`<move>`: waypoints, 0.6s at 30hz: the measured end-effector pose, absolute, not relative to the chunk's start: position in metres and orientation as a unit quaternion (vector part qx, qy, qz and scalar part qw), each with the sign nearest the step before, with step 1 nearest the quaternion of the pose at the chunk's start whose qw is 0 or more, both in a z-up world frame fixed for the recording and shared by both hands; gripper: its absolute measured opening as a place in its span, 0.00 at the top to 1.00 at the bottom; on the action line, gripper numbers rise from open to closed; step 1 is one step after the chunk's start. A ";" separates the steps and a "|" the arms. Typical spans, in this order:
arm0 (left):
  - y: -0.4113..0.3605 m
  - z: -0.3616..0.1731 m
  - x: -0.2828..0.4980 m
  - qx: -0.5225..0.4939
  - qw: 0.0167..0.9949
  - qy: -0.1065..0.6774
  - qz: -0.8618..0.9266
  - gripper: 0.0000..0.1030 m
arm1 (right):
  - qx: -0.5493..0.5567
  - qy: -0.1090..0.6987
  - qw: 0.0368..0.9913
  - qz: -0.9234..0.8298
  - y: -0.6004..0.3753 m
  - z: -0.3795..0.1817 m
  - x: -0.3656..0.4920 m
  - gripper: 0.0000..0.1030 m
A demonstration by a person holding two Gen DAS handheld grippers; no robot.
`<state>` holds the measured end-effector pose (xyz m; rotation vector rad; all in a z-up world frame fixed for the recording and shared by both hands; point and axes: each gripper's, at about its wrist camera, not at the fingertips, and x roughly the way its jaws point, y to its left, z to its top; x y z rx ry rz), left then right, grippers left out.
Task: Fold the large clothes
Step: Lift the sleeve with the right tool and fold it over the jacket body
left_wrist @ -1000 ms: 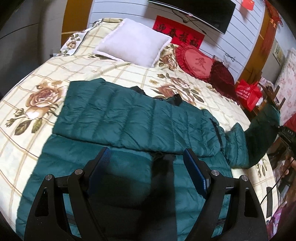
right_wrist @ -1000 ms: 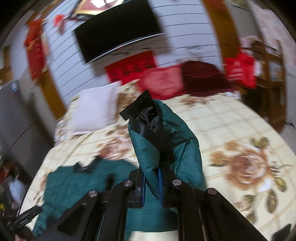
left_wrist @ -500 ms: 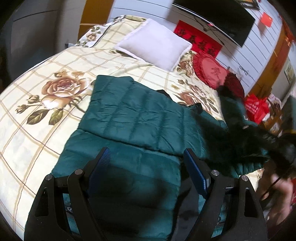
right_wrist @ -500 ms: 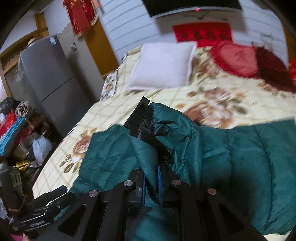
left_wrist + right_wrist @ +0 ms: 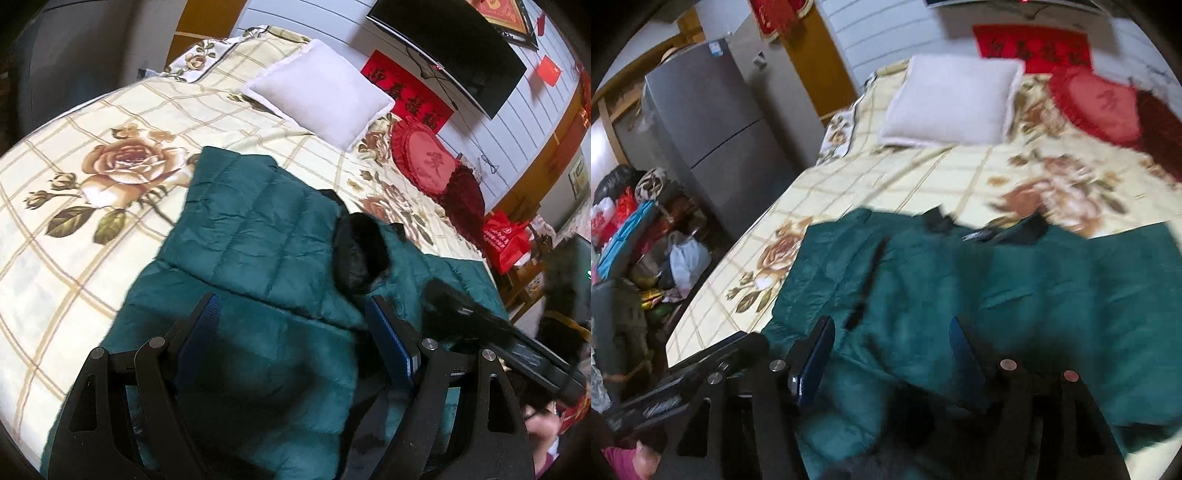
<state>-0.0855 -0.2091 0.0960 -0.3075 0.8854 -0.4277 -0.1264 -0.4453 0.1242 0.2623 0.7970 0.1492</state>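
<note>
Left gripper [image 5: 293, 328] above the near edge of the bed [image 5: 110, 110], fingers spread wide, nothing between them. Green down jacket [image 5: 258, 236] spread across the bed's middle down to that near edge, a sleeve folded over its body. Right gripper [image 5: 892, 349] over the jacket, fingers likewise parted and empty. White pillow [image 5: 953, 99] and red cushion [image 5: 1097, 103] at the bed's far edge.

Home bedroom: bed [image 5: 92, 122], pillow [image 5: 321, 94], television [image 5: 454, 48].
</note>
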 end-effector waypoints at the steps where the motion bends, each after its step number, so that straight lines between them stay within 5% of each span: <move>1: -0.213 0.096 -0.083 -0.145 0.869 0.425 -0.207 0.21 | 0.127 0.383 0.912 0.066 -0.450 0.129 -0.132 0.40; 15: -0.318 0.073 -0.050 -0.069 0.845 0.476 -0.232 0.21 | 0.184 0.350 0.918 -0.030 -0.559 0.158 -0.226 0.38; 16: -0.322 0.069 -0.048 -0.066 0.843 0.479 -0.235 0.24 | 0.192 0.348 0.917 -0.035 -0.565 0.158 -0.230 0.38; 18: -0.324 0.069 -0.047 -0.064 0.847 0.470 -0.240 0.54 | 0.202 0.345 0.916 -0.039 -0.571 0.157 -0.235 0.38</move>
